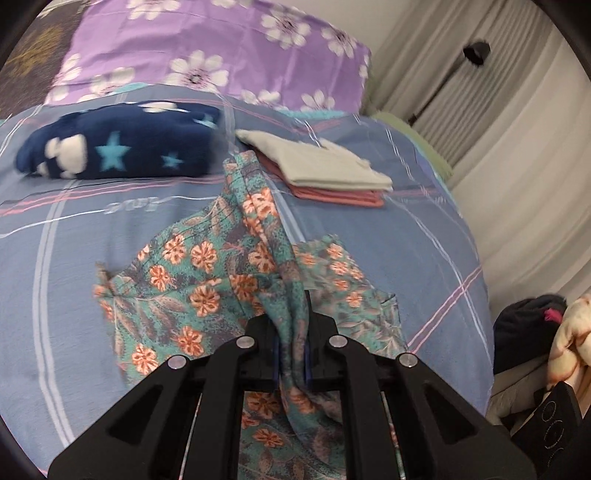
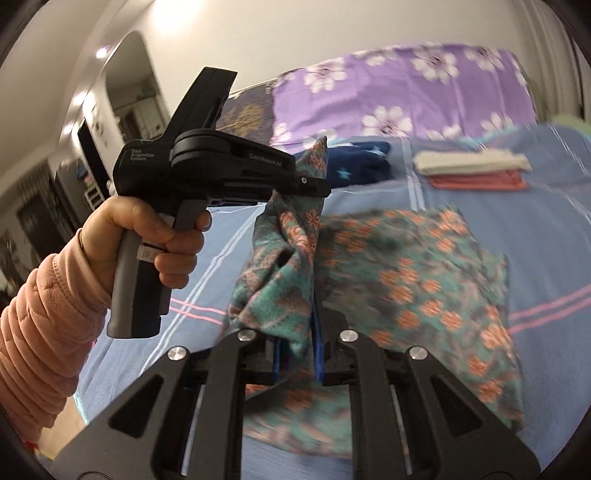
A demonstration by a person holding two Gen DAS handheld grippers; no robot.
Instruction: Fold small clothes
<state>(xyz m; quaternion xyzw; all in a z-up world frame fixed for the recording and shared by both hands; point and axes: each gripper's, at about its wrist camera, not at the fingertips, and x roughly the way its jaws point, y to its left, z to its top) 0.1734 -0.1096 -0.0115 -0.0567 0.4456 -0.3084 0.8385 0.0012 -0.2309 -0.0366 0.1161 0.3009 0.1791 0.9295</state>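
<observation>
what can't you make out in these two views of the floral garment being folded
- Teal floral garment: its kind; bunched, and the left gripper hides its near end in the left wrist view.
- The garment's spread half: motion blur smears its edges in the right wrist view.
- Folded white and pink clothes stack: number of pieces; blurred there.
- Navy star-print bundle: mostly hidden behind lifted fabric in the right wrist view.
- Right gripper: fingers buried in fabric.

Bed [image 1: 92,229] occupies most of both views, covered with a blue-grey sheet carrying pink and white check lines. Purple pillow [image 1: 207,44] with white flowers lies at the head. Pale curtains [image 1: 517,155] hang in folds along one side of the bed. Plain light wall [image 2: 295,33] stands behind the headboard end. An arched doorway [image 2: 133,81] opens to the side, with bright ceiling spots [image 2: 101,51] beside it.
</observation>
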